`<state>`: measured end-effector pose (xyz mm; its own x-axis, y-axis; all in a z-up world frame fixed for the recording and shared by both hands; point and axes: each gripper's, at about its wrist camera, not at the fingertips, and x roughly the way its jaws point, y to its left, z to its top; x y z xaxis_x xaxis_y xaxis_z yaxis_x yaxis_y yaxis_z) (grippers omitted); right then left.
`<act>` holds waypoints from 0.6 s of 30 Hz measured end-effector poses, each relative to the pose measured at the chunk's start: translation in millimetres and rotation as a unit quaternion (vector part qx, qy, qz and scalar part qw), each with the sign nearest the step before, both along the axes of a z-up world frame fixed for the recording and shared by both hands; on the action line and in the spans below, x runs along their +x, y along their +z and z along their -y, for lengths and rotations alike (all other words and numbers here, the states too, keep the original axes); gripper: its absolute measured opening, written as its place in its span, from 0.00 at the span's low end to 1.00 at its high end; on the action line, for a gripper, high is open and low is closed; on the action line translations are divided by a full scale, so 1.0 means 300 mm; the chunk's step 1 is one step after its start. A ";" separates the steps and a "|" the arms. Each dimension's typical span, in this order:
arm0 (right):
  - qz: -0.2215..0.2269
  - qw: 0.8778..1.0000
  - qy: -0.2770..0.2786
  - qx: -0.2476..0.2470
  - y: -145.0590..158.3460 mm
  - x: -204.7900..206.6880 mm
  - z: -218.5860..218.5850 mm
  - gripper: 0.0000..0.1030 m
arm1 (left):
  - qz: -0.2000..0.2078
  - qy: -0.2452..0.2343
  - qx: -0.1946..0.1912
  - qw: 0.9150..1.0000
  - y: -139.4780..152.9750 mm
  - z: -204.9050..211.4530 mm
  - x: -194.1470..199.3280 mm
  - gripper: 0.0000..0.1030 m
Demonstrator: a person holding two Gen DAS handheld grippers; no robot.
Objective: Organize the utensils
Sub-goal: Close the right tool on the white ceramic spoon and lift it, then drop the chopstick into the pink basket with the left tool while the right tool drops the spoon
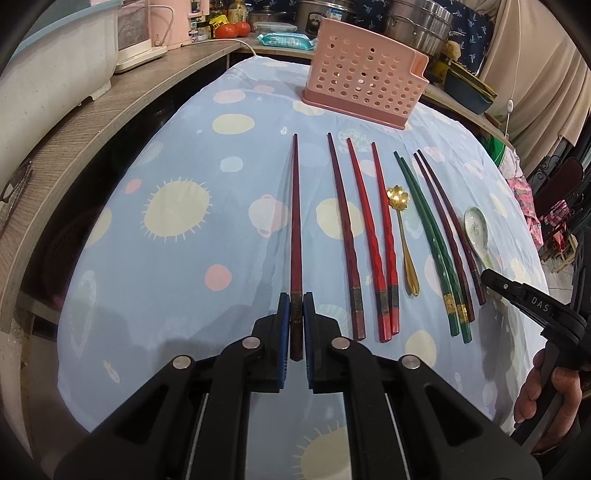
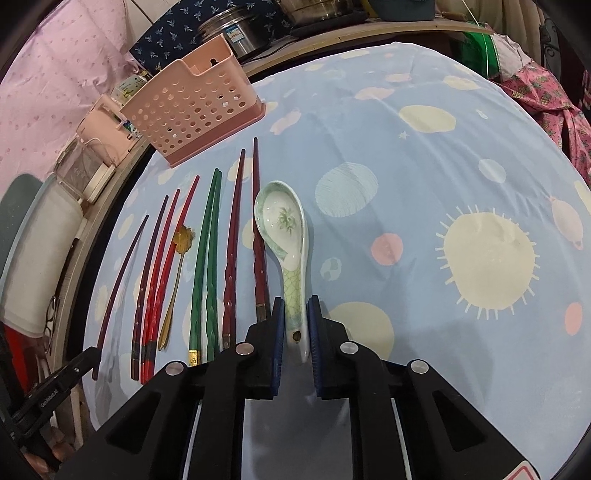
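My left gripper (image 1: 296, 304) is shut on the thick end of a dark red chopstick (image 1: 295, 221) that lies pointing away on the cloth. To its right lie a dark chopstick (image 1: 341, 229), a red pair (image 1: 369, 236), a gold flower spoon (image 1: 402, 236), a green pair (image 1: 428, 236) and a maroon pair (image 1: 448, 225). My right gripper (image 2: 296, 308) is shut on the handle of a white-green ceramic spoon (image 2: 282, 218), which rests on the cloth, bowl facing up. A pink perforated utensil holder (image 1: 364, 77) stands upright at the far edge.
A light blue patterned cloth (image 1: 166, 258) covers the table. Steel pots (image 1: 421, 18) and jars stand behind the holder. A wooden counter (image 1: 92, 122) with appliances runs along the left. A person's hand (image 1: 543, 387) holds the right gripper. Pink fabric (image 2: 546, 96) hangs at the right.
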<state>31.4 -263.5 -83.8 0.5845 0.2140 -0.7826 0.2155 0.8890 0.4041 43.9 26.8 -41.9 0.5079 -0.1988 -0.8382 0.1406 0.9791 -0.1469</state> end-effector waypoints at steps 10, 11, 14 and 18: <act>0.018 0.998 0.003 -0.052 0.071 -0.027 -0.017 0.08 | 0.022 0.002 -0.004 1.000 0.054 -0.014 -0.009 0.07; 0.024 0.998 0.002 -0.060 0.090 -0.030 -0.017 0.07 | 0.028 0.003 -0.006 1.000 0.069 -0.016 -0.009 0.07; 0.037 0.996 -0.002 -0.080 0.148 -0.031 -0.013 0.06 | 0.048 0.005 -0.012 0.999 0.121 -0.026 -0.008 0.07; 0.049 0.995 -0.010 -0.088 0.211 -0.018 0.003 0.06 | 0.077 0.011 -0.021 0.997 0.200 -0.044 0.011 0.07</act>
